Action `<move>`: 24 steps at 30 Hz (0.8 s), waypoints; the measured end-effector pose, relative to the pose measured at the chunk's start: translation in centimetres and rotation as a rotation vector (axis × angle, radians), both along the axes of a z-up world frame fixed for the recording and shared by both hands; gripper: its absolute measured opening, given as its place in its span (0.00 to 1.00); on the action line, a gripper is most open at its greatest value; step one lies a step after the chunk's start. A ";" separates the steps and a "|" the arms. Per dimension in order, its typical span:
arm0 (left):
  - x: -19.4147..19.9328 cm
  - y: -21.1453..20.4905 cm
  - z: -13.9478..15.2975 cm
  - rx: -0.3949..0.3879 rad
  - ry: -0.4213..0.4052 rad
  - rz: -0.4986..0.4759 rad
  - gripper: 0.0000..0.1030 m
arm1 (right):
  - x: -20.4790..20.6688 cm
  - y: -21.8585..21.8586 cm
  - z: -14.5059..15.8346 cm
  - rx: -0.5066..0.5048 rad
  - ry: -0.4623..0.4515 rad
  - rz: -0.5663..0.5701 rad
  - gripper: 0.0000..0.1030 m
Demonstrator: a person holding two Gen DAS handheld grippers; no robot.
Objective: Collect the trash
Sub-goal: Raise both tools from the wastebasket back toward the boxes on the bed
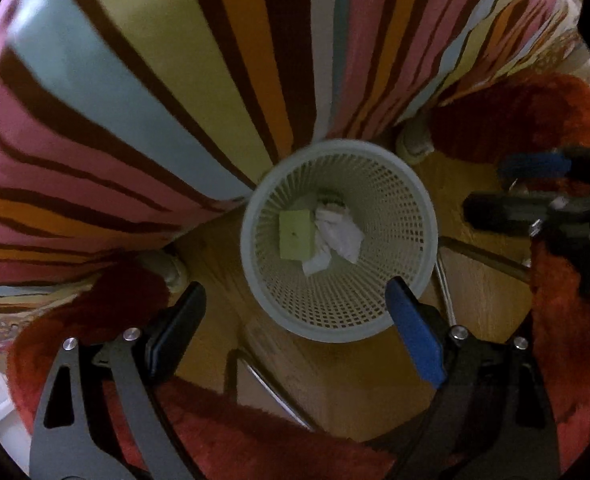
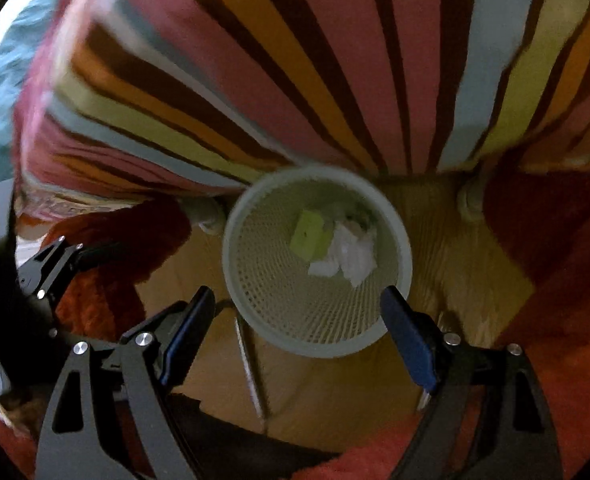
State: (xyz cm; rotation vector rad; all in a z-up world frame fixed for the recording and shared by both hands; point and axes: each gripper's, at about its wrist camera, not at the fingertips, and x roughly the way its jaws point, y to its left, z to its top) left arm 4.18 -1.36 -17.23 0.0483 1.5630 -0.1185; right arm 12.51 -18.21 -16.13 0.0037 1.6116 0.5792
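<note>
A pale mesh waste basket (image 1: 423, 200) (image 2: 405, 248) stands on the wooden floor, straight below both grippers. At its bottom lie a yellow-green card (image 1: 294, 235) (image 2: 307, 235) and crumpled white paper (image 1: 341, 240) (image 2: 353, 256). My left gripper (image 1: 295, 290) hangs open above the basket with nothing between its fingers. My right gripper (image 2: 298, 296) is also open and empty, with the basket's near rim showing between its fingertips. Each gripper shows at the edge of the other's view: the right gripper (image 1: 507, 188) at the right, the left gripper (image 2: 61, 258) at the left.
A piece of furniture under a striped cover (image 1: 155, 92) (image 2: 295, 60) rises just behind the basket, on cream legs (image 1: 415, 144) (image 2: 211, 212). A red shaggy rug (image 1: 555, 120) (image 2: 555, 240) surrounds the bare wooden floor (image 1: 335, 380). A thin metal rod (image 2: 249, 372) lies on the floor.
</note>
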 end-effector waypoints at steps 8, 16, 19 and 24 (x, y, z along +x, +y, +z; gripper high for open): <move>-0.6 0.3 6.0 0.034 -0.254 -0.026 0.86 | 1.4 -1.2 9.3 0.121 -0.442 -0.017 0.78; 3.2 2.5 12.0 0.062 -0.521 0.030 0.86 | 3.5 -0.6 13.2 0.181 -0.681 -0.001 0.78; 5.9 3.8 13.5 0.065 -0.583 0.045 0.86 | 4.8 -0.6 14.0 0.193 -0.708 -0.016 0.78; 10.1 5.6 14.9 0.075 -0.629 0.062 0.86 | 7.4 -0.2 15.1 0.200 -0.742 -0.011 0.78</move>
